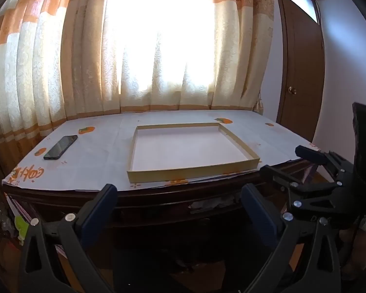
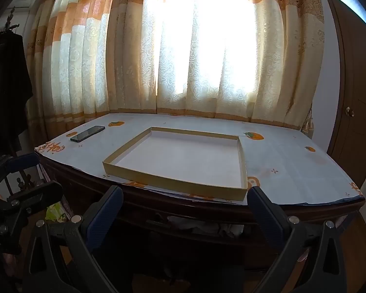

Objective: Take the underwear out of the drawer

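Pale crumpled underwear (image 2: 207, 227) showed through the slightly open dark wooden drawer (image 2: 183, 222), just beyond and between the right gripper (image 2: 185, 207) jaws, which stood wide apart and empty, presumably readied for reaching in. The left gripper (image 1: 178, 200) was likewise open, empty. Above lay a shallow tan cardboard tray (image 2: 173, 179), probably the drop-off.

Backlit in both my views: sun through the cream-and-orange patterned curtains (image 1: 158, 48) blows out to white glare. The dark wooden table front (image 2: 183, 222) under the white printed tablecloth (image 1: 97, 156) is deep shadow, detail lost. Heavy fisheye bending, black vignette at corners. Focus acceptable, slightly soft.
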